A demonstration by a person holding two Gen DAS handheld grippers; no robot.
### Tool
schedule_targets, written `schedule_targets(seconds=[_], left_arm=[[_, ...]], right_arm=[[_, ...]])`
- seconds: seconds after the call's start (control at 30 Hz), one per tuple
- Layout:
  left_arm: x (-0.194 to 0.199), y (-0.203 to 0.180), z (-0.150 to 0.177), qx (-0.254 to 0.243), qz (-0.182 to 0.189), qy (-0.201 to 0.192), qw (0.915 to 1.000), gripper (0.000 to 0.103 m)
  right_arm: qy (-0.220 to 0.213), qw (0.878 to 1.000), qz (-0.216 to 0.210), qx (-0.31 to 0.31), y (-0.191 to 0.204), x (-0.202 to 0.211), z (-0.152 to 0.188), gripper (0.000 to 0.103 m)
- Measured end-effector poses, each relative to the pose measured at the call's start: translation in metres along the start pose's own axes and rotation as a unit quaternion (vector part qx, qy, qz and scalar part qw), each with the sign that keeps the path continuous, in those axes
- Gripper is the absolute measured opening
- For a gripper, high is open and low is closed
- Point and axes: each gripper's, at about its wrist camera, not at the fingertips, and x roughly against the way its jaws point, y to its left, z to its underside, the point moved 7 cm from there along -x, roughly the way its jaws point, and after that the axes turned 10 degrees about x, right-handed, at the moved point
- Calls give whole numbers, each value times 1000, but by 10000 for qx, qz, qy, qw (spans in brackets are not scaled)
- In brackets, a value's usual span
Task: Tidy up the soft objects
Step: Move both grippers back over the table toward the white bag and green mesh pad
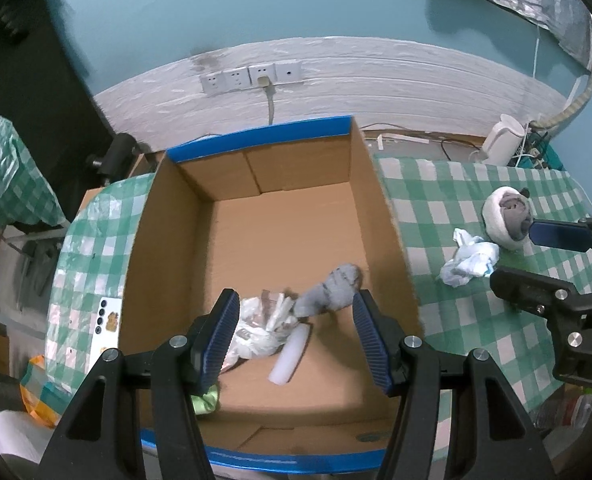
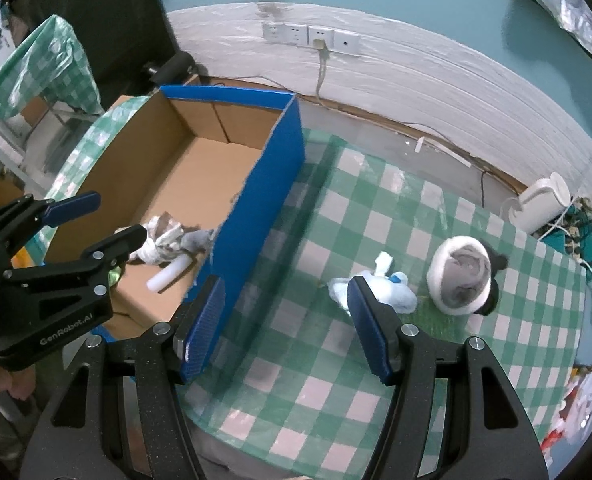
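An open cardboard box (image 1: 200, 220) with blue edges stands on the checked table; it also shows in the right wrist view (image 2: 264, 184). Inside lie a grey sock (image 1: 329, 290), a crumpled white plastic bag (image 1: 260, 328), a white foam tube (image 1: 290, 354) and a green soft item (image 1: 206, 396). My left gripper (image 1: 294, 320) is open and empty above them. On the table right of the box lie a crumpled white-blue cloth (image 2: 391, 292) and a round white-grey plush (image 2: 461, 276). My right gripper (image 2: 286, 304) is open and empty, above the table just short of the cloth.
The table has a green-white checked cover (image 2: 335, 360). A white kettle (image 2: 541, 200) and cables sit at the far right corner. A phone (image 1: 106, 316) lies left of the box. Wall sockets (image 1: 252, 76) are behind. Another checked table (image 1: 4, 172) stands at left.
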Motion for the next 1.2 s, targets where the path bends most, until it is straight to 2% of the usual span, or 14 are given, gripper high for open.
schedule_targets(seconds=[0.5, 0.77, 1.2], left_arm=[[4, -51, 2, -405, 67, -19, 9992, 61], [-2, -75, 6, -505, 171, 104, 9985, 61], [-11, -112, 14, -833, 141, 193, 9962, 61]], right_arm=[[-62, 9993, 130, -354, -42, 11, 33, 64], [-47, 9978, 213, -623, -67, 15, 50, 64], [16, 9951, 323, -939, -102, 14, 76, 65]])
